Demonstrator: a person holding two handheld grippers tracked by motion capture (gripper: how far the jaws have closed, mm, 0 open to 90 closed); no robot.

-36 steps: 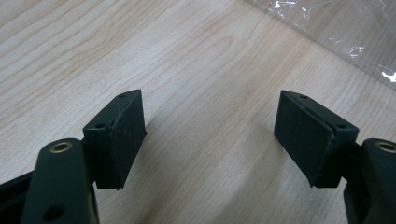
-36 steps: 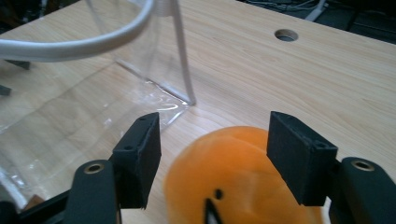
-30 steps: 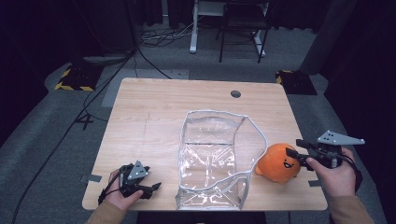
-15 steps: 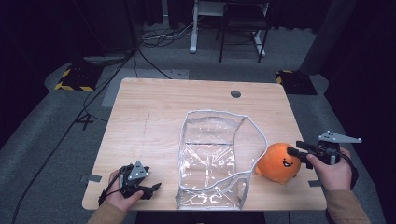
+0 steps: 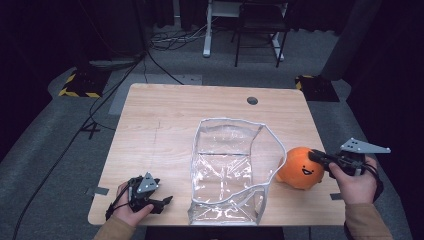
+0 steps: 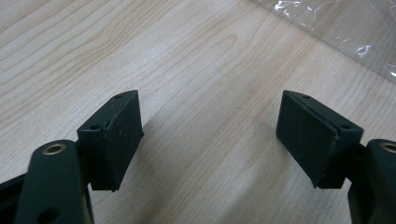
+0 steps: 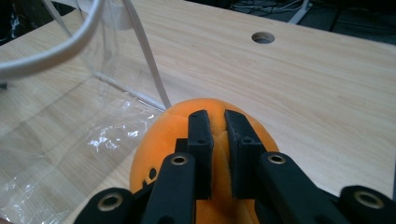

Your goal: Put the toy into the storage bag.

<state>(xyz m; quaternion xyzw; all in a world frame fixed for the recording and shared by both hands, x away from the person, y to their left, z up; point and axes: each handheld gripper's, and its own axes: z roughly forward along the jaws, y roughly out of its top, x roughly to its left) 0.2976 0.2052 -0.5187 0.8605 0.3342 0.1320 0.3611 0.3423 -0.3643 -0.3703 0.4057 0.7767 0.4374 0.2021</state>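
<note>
The right hand-held gripper (image 7: 218,122) has its jaws drawn narrow on the top of the orange plush toy (image 5: 300,169), pinching a fold of its fabric, so the grasp looks made; the toy sits on the wooden surface (image 5: 165,125), just beside the right wall of the clear plastic bag (image 5: 227,170) and touching or nearly touching its white-piped rim; from the high view it is hard to say whether the toy has left the surface at all, and it probably has not. What remains, as I judge it, is the lift, the carry over the rim, and the release inside the bag, which holds nothing so far. The left hand-held gripper (image 6: 208,130) lies low at the near left of the surface, jaws spread wide with nothing between them, well apart from the toy and short of the bag's corner. The toy is roundish with little long axis; its stitched face points toward the person's edge; the bag's long axis runs from near edge to far, its mouth opening upward.
</note>
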